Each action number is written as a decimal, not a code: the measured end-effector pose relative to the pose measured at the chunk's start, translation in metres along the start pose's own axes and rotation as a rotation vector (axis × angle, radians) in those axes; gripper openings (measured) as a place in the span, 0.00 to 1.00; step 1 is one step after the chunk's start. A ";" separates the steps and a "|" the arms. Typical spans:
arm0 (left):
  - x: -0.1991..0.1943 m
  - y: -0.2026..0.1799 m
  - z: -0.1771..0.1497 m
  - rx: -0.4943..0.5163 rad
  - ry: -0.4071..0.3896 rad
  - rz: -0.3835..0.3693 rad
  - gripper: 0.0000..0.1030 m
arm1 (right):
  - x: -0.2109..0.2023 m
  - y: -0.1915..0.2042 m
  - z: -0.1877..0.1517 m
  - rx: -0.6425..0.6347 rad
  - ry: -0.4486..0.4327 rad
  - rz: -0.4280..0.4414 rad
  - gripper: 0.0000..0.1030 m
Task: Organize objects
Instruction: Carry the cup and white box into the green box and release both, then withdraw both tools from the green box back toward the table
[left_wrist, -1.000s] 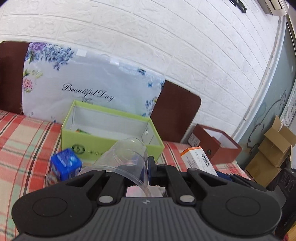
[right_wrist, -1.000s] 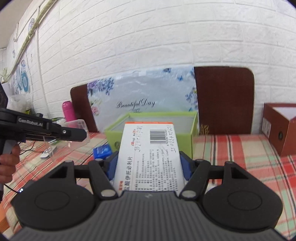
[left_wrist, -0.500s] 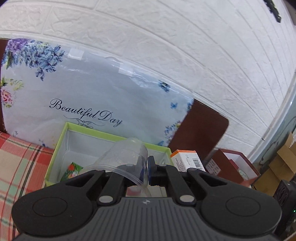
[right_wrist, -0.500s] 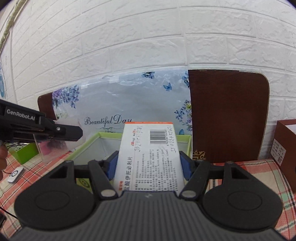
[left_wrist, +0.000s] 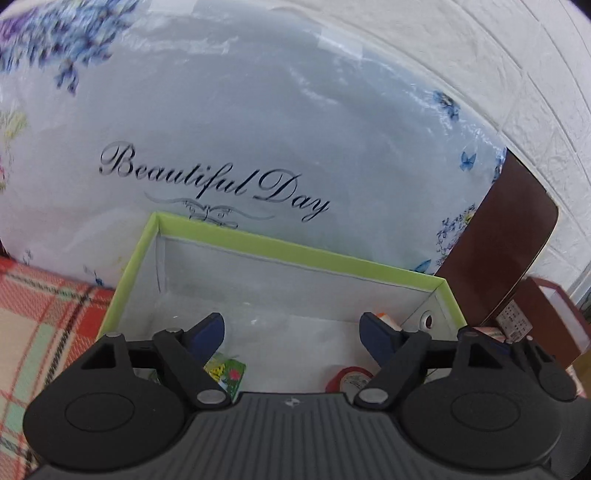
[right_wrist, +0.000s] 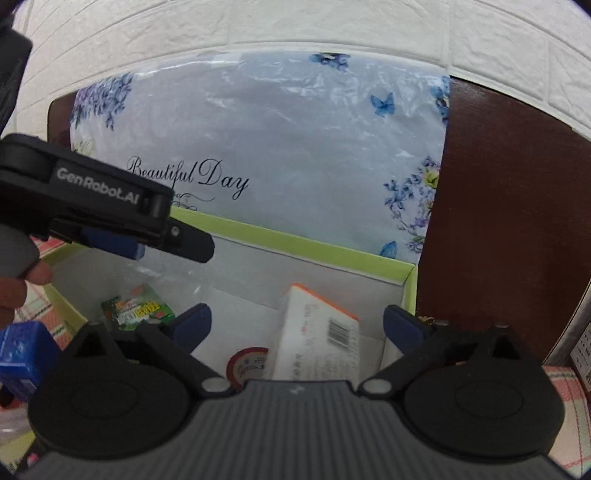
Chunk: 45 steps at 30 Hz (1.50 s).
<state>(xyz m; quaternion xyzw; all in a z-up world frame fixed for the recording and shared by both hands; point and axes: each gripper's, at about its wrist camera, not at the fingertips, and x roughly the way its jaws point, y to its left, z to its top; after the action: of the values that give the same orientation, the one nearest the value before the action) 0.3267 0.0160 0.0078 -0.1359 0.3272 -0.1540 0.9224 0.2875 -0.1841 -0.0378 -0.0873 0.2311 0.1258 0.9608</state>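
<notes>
Both grippers sit over the open green box (left_wrist: 280, 249), and both sets of jaws are opening, spread wide.

The left gripper (left_wrist: 291, 326) has nothing visible between its blue pads. A clear cup could be down in there, there's a faint glassy shimmer on the box floor, but I can't tell. Below its left finger, near the box's left wall, lies a small green packet (left_wrist: 227, 373). Near the right finger sits a round red-rimmed thing (left_wrist: 349, 378), label unreadable.

The right gripper (right_wrist: 297, 323) has the white carton (right_wrist: 317, 343) with the orange end and barcode between its fingers, but the pads stand clear of it on both sides. The carton is tilted inside the box, toward the right wall, its orange end toward the back. The red-rimmed thing is just left of it, and the green packet sits toward the left wall.

From the right camera the left gripper hangs above the box's left edge. A blue box (right_wrist: 22, 347) sits outside on the plaid cloth (left_wrist: 33, 314), by the front-left corner. Behind the green box leans a floral "Beautiful Day" bag (left_wrist: 280, 140).
</notes>
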 end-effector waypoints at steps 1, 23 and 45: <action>0.000 0.003 0.000 -0.024 0.009 -0.011 0.81 | -0.001 0.000 -0.002 0.007 -0.008 -0.001 1.00; -0.157 -0.039 -0.086 0.001 -0.005 -0.014 0.81 | -0.164 -0.010 -0.030 0.181 -0.067 0.044 1.00; -0.195 -0.013 -0.201 -0.122 0.121 0.030 0.81 | -0.201 0.048 -0.114 0.097 0.019 0.125 1.00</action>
<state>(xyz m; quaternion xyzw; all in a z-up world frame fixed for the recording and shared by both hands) 0.0505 0.0463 -0.0285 -0.1774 0.3931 -0.1278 0.8931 0.0533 -0.2048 -0.0494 -0.0272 0.2510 0.1734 0.9519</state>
